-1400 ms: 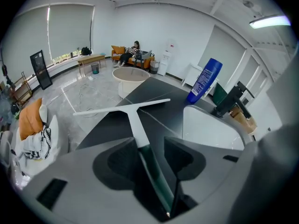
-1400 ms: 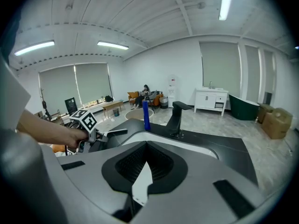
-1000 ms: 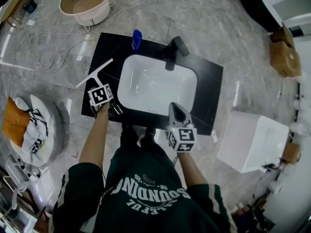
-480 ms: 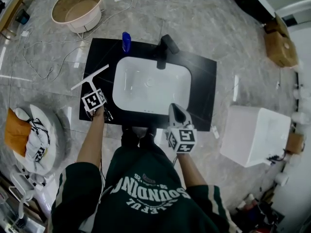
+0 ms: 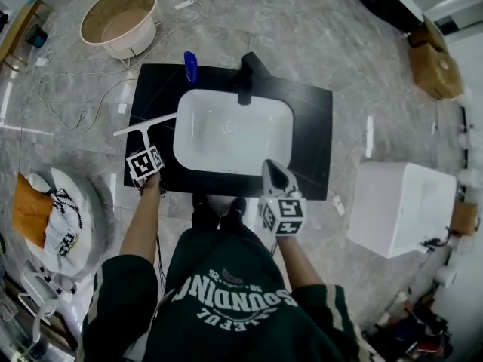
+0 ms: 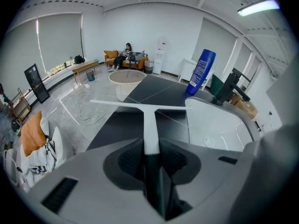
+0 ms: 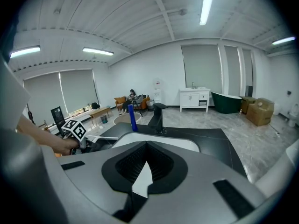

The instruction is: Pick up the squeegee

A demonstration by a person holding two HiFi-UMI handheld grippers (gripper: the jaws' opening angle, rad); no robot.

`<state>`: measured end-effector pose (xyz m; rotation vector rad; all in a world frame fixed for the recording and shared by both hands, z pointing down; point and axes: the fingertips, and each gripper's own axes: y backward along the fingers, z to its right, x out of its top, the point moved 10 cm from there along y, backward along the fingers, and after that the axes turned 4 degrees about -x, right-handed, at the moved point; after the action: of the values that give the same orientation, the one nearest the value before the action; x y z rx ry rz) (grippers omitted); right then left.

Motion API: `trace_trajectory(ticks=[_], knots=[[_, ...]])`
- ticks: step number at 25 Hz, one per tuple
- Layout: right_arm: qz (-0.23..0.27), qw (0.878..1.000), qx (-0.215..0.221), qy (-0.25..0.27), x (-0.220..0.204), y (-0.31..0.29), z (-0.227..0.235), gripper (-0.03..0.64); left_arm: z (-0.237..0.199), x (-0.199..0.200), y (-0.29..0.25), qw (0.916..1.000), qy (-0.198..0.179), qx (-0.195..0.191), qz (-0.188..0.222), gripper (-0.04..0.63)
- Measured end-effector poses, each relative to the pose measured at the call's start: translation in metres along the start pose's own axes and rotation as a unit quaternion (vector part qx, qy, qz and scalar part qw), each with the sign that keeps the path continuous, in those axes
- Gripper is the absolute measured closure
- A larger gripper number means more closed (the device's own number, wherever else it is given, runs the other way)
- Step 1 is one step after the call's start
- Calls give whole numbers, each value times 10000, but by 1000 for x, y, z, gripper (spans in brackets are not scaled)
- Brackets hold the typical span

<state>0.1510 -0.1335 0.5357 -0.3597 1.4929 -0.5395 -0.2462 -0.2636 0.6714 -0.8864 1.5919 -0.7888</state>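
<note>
Left gripper (image 5: 149, 149) jaws, just closing, are clamping the squeegee (image 5: 147, 127) by its near-pointing handle, blade spanning left-right. The head view is hiding that grip. Right gripper (image 5: 275, 173) jaws are clenched, empty.

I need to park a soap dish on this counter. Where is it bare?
The widest bare patch is the black counter right of the basin, out to its right edge. The back-right corner, right of the faucet, is free too. The left strip is crowded: the squeegee spans it, with the blue bottle behind.
</note>
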Motion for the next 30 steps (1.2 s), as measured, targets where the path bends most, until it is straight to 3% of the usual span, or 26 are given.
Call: trace_trajectory(ticks=[17, 25, 30], knots=[[275, 9995, 145, 54, 1, 16, 10, 617, 44, -2, 53, 9955, -506, -566, 565, 506], [598, 9979, 177, 176, 24, 20, 18, 617, 63, 10, 88, 9878, -541, -941, 1116, 506], [807, 9963, 120, 271, 37, 16, 26, 617, 82, 23, 114, 9783, -804, -1164, 1514, 506]])
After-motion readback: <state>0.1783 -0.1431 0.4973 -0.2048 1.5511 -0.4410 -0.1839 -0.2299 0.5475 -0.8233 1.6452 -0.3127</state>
